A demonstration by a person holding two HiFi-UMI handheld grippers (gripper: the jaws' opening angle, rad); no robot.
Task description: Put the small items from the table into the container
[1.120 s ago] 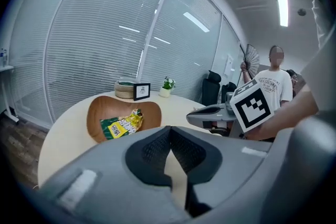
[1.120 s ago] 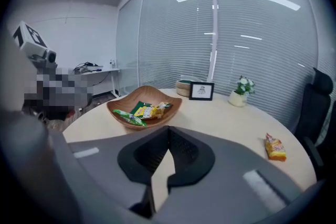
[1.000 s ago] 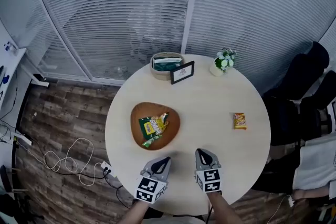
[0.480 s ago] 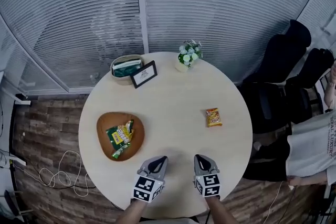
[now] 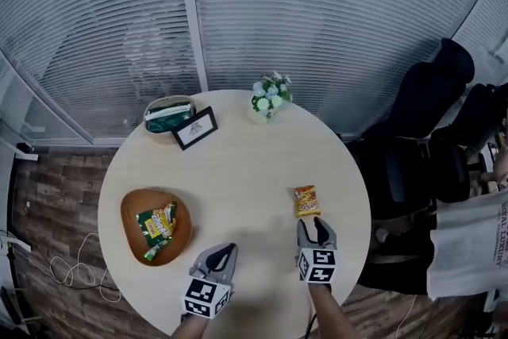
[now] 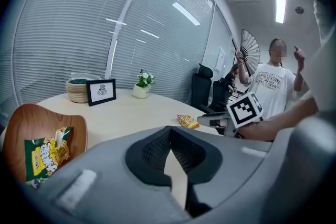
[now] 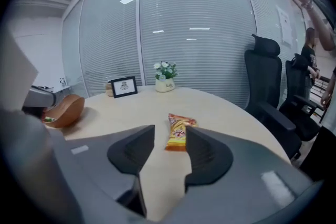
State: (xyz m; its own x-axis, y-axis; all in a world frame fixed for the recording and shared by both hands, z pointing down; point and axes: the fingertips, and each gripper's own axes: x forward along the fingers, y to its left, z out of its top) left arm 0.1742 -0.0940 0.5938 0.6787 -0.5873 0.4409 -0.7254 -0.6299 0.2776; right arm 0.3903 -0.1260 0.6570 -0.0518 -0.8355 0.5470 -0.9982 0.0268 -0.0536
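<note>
An orange snack packet (image 5: 306,201) lies flat on the round table (image 5: 238,171), toward its right side. My right gripper (image 5: 316,225) is just short of it, its jaws opening, nothing between them; the packet (image 7: 179,131) shows right past the fingertips. A brown wooden bowl (image 5: 132,209) at the table's left holds green and yellow snack packets (image 5: 155,223). My left gripper (image 5: 225,252) hovers near the front edge, right of the bowl, jaws shut and empty. In the left gripper view the bowl (image 6: 37,118) is at the left and the orange packet (image 6: 187,121) lies far ahead.
A woven basket (image 5: 165,115), a small picture frame (image 5: 194,128) and a potted plant (image 5: 267,97) stand along the table's far edge. Black office chairs (image 5: 432,131) stand to the right. A person (image 6: 273,86) holding a fan stands beyond the table. Cables lie on the floor at left.
The view has swung right. My right gripper moved forward and right up to the orange packet, and its jaws have parted. My left gripper shifted right, away from the bowl.
</note>
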